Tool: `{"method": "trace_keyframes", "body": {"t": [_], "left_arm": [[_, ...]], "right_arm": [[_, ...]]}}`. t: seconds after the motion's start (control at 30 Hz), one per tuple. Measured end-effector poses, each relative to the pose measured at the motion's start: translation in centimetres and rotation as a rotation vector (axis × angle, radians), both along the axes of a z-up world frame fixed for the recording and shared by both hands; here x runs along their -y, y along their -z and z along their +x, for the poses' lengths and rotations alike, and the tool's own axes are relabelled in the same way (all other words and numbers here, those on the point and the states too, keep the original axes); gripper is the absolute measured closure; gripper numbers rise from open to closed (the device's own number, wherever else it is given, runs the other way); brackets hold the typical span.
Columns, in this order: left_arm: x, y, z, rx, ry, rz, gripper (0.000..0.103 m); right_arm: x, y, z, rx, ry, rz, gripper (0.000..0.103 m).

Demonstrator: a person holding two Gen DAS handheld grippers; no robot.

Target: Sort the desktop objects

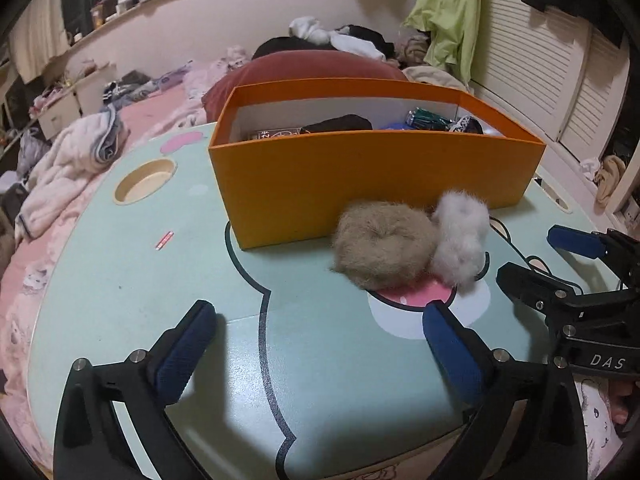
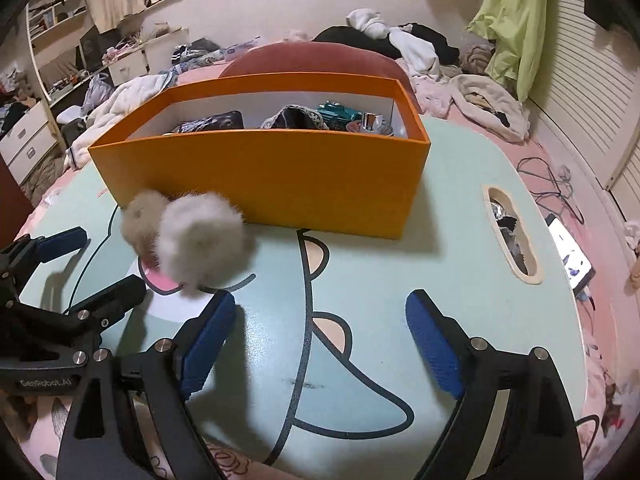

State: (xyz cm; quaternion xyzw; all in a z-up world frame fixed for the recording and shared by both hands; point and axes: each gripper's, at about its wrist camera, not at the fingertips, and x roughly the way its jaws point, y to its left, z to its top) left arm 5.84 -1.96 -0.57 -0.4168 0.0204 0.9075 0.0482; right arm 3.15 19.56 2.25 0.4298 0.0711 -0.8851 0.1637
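An orange box (image 1: 360,184) stands on the pale green lap table (image 1: 140,280) and holds several small items. Against its front wall lie a tan furry scrunchie (image 1: 384,248) and a grey-white furry scrunchie (image 1: 462,236). In the right wrist view the grey-white scrunchie (image 2: 202,242) lies in front of the tan scrunchie (image 2: 142,218), left of the box (image 2: 272,176). My left gripper (image 1: 320,344) is open and empty, near the table's front edge. My right gripper (image 2: 320,344) is open and empty; it shows in the left wrist view (image 1: 536,256) just right of the scrunchies.
The table (image 2: 460,240) has a round cup hole (image 1: 145,181) at the left and a slot (image 2: 512,236) at the right. A small red item (image 1: 164,240) lies on the table's left part. A bed with clothes and a red pillow (image 1: 304,68) surrounds the table.
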Motion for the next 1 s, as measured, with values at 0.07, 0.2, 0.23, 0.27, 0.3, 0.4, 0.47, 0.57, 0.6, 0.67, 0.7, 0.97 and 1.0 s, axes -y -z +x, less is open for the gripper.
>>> {"method": "trace_keyframes", "body": {"t": [0.07, 0.2, 0.23, 0.27, 0.3, 0.4, 0.47, 0.57, 0.6, 0.67, 0.7, 0.97, 1.0], "left_arm": [[-0.01, 0.02, 0.0, 0.001, 0.0, 0.001, 0.0], [-0.05, 0.01, -0.02, 0.001, 0.0, 0.001, 0.0], [-0.02, 0.0, 0.01, 0.0, 0.0, 0.0, 0.0], [-0.05, 0.01, -0.02, 0.001, 0.0, 0.0, 0.0], [-0.05, 0.0, -0.03, 0.001, 0.0, 0.0, 0.0], [-0.06, 0.0, -0.04, 0.001, 0.0, 0.0, 0.0], [-0.05, 0.0, -0.05, 0.0, -0.001, 0.0, 0.0], [-0.05, 0.01, -0.06, 0.0, -0.001, 0.0, 0.0], [-0.06, 0.01, -0.06, 0.0, -0.001, 0.0, 0.0], [-0.01, 0.0, -0.03, 0.0, -0.001, 0.0, 0.0], [-0.05, 0.01, -0.06, 0.0, -0.001, 0.0, 0.0], [-0.07, 0.02, -0.08, 0.0, -0.001, 0.0, 0.0], [-0.07, 0.01, -0.08, 0.0, -0.001, 0.0, 0.0]], "right_arm": [[-0.02, 0.1, -0.06, 0.0, -0.002, 0.0, 0.015], [-0.06, 0.14, -0.1, 0.0, -0.002, 0.0, 0.015], [-0.04, 0.25, -0.1, 0.0, -0.002, 0.0, 0.015], [-0.03, 0.26, -0.09, 0.0, -0.002, 0.0, 0.015], [-0.07, 0.15, -0.09, 0.0, -0.002, 0.0, 0.015], [-0.04, 0.23, -0.09, 0.0, -0.002, 0.0, 0.015], [-0.04, 0.26, -0.09, 0.0, -0.002, 0.0, 0.015], [-0.05, 0.19, -0.08, 0.0, -0.002, 0.0, 0.015], [-0.04, 0.25, -0.08, 0.0, -0.002, 0.0, 0.015], [-0.05, 0.2, -0.07, 0.0, -0.002, 0.0, 0.015], [-0.06, 0.18, -0.07, 0.0, -0.002, 0.0, 0.015], [-0.01, 0.31, -0.05, -0.001, -0.001, 0.0, 0.015], [-0.02, 0.28, -0.05, -0.001, -0.001, 0.0, 0.015]]}}
